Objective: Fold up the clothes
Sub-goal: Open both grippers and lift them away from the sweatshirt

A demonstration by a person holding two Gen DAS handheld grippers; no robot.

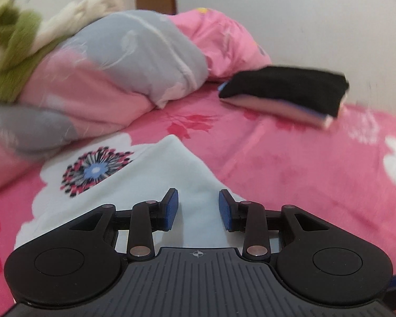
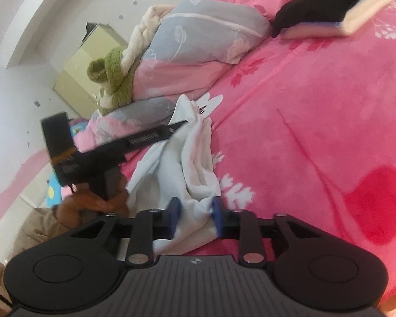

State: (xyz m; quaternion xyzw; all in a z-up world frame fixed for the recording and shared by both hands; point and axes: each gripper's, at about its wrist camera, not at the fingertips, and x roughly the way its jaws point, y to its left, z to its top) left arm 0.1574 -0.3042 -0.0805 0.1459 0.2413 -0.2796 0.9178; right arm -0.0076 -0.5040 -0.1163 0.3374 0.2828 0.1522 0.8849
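Note:
A pale white garment (image 1: 145,185) with a round flower print (image 1: 96,170) lies on the pink flowered bedspread (image 1: 303,174). My left gripper (image 1: 198,208) is over it with its blue pads apart, and the cloth shows in the gap without being pinched. In the right wrist view the same garment (image 2: 192,163) is bunched into upright folds. My right gripper (image 2: 196,211) has its pads pressed on the garment's near end. The left gripper (image 2: 180,123) comes in from the left with its tip at the garment's far corner, a person's hand (image 2: 92,206) on its handle.
A folded stack with a black piece on top (image 1: 282,89) lies on the bed's far side by the wall. A heaped pink and grey quilt (image 1: 134,60) with a green plush toy (image 1: 10,34) fills the far left. A pale cabinet (image 2: 87,63) stands beyond the bed.

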